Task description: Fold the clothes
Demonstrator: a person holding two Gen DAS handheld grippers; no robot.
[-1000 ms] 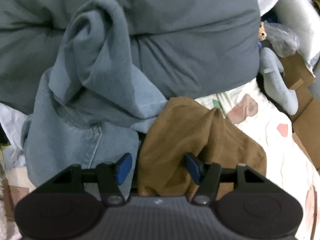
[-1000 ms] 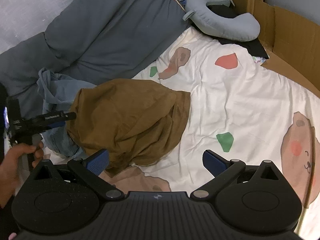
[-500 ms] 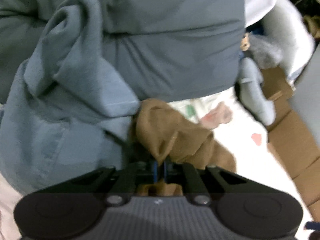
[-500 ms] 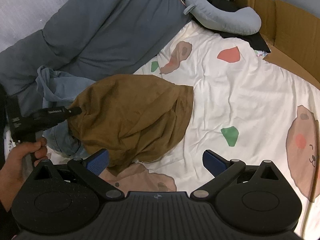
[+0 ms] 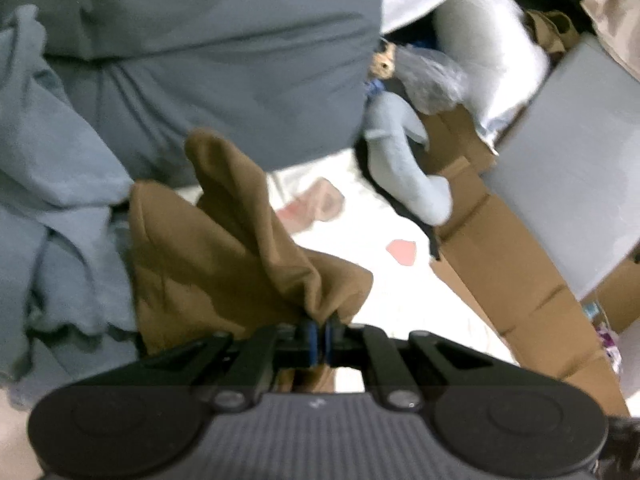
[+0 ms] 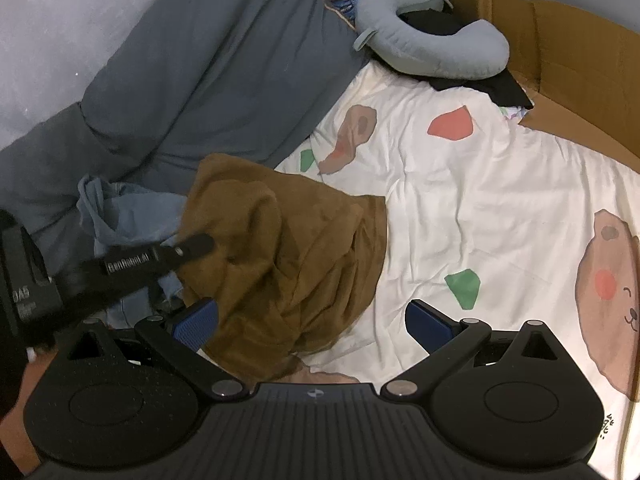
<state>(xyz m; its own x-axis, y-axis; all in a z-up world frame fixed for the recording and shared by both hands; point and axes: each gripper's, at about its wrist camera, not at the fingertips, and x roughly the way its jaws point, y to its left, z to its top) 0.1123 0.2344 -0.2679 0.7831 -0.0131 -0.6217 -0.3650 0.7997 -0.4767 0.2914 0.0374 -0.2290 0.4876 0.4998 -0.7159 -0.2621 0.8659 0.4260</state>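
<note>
Clothes sit in a heap near the left edge of the bed: our brown garment (image 6: 288, 260) lies crumpled on the white printed sheet (image 6: 480, 208), partly over a light blue garment (image 6: 124, 216), with a grey duvet (image 6: 208, 72) bunched behind them toward the head of the bed. What has just changed is our left gripper (image 5: 319, 336): a second ago its jaws stood wide beside the brown cloth, and now we have them pinched tight on a fold of it, the fabric gathered between the blue pads and pulled up into a peak. That tells us the pick is made, and we judge the next step is to draw the garment clear of the blue one and out onto the open sheet, where it can be spread flat before any fold. Our right gripper (image 6: 312, 320) hovers wide open over the near edge of the brown garment, holding nothing, its left pad just beside the cloth. On the side of the left gripper's finger we read "GenRobot.AI" in white letters; further lettering on its body is cut off and we cannot make it out.
</note>
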